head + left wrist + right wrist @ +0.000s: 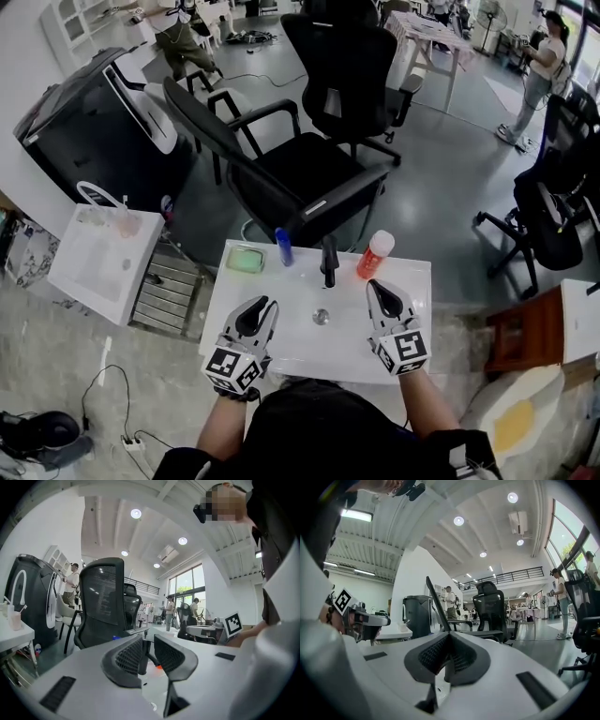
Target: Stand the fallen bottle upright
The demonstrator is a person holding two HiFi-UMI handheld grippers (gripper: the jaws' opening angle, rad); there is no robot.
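Note:
An orange bottle (373, 257) with a white cap stands upright at the back right of the white table (281, 347). A slim blue bottle (283, 247) and a black upright piece (328, 262) stand beside it. My left gripper (261, 305) hovers over the table's front left, jaws nearly together with nothing between them. My right gripper (377, 286) is shut and empty, just in front of the orange bottle and not touching it. The left gripper view shows the jaws of the left gripper (147, 641) with the black piece beyond. In the right gripper view the right gripper (449, 637) has its pads touching.
A green sponge (246, 259) lies at the table's back left and a small round metal piece (321, 317) at its middle. Black office chairs (300, 178) stand behind the table. A white cabinet (98, 267) is to the left and a wooden stool (530, 337) to the right.

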